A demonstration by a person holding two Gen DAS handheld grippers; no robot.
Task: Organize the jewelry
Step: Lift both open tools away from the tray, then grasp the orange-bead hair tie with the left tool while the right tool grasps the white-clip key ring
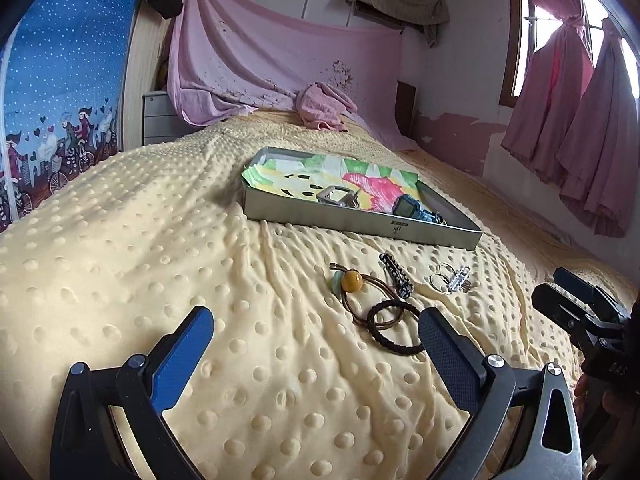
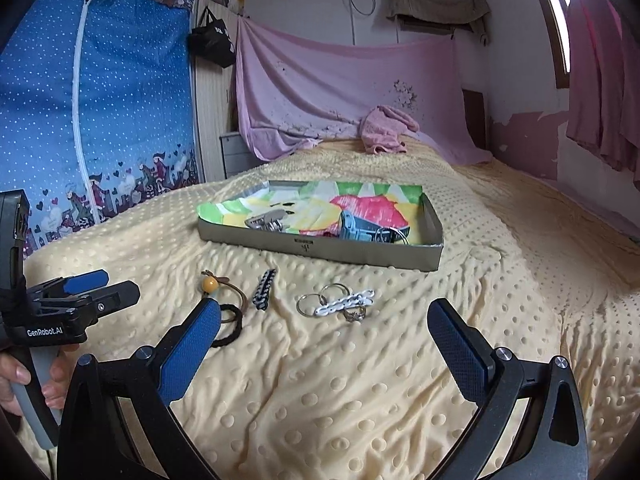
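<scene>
While a clasp (image 2: 265, 219), a blue watch (image 2: 354, 227) and rings already lie in the tray (image 2: 320, 250), still loose on the blanket (image 2: 320, 380): amber-bead hair tie (image 1: 351, 281), black band (image 1: 394, 330), braided clip (image 2: 263, 292), white chain with key rings (image 2: 344, 301). Left gripper (image 1: 316, 344) and right gripper (image 2: 324, 332) both spread wide, empty.

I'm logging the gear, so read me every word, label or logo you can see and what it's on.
"GenRobot.AI": white print on the left claw's body.
"D.A.S": faint letters on the right claw's dark body, partly cut off.
Dark label and logo on the tin tray's front wall: too small to read.
</scene>
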